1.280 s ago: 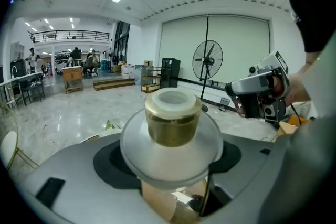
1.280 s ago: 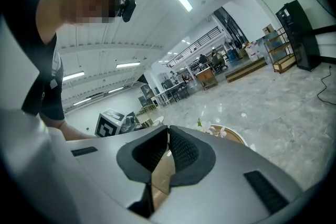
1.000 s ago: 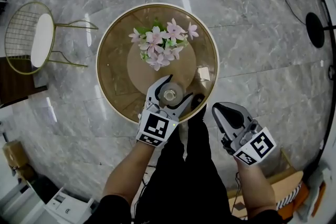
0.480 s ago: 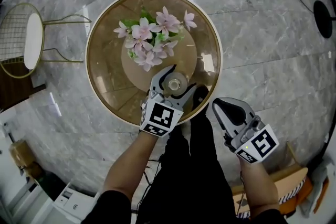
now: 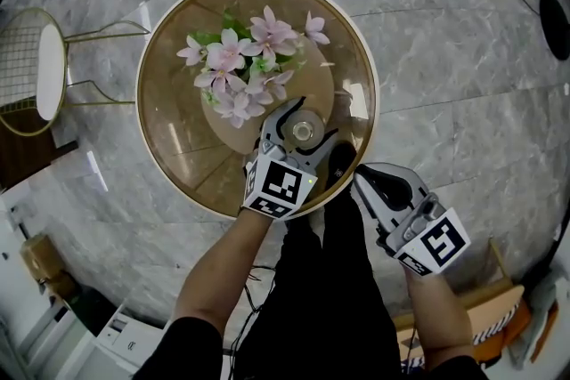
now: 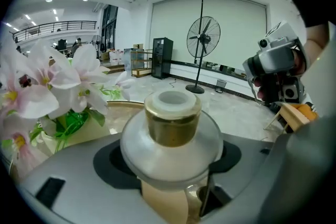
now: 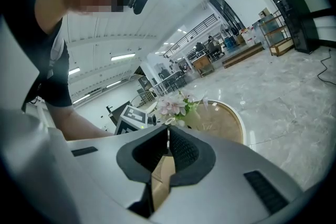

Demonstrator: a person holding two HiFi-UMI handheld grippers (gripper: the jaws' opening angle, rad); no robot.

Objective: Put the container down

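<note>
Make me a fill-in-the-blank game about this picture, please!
1. The left gripper is shut on the ____.
2. The flowers on the table are ____.
3. The right gripper is shut and holds ____.

Missing words: container; pink; nothing.

Table (image 5: 169, 120): round and glass-topped, standing on the grey marble floor (image 5: 445, 40).
Flowers (image 5: 233, 71): pink, sitting near the table's middle.
Chair (image 5: 46, 71): standing apart, left of the table.
Fan (image 6: 203, 36): standing by the far wall.

Right tool (image 7: 168, 134), jaws pressed together, faces flowers (image 7: 176, 105) on round table (image 7: 228, 120).
</note>
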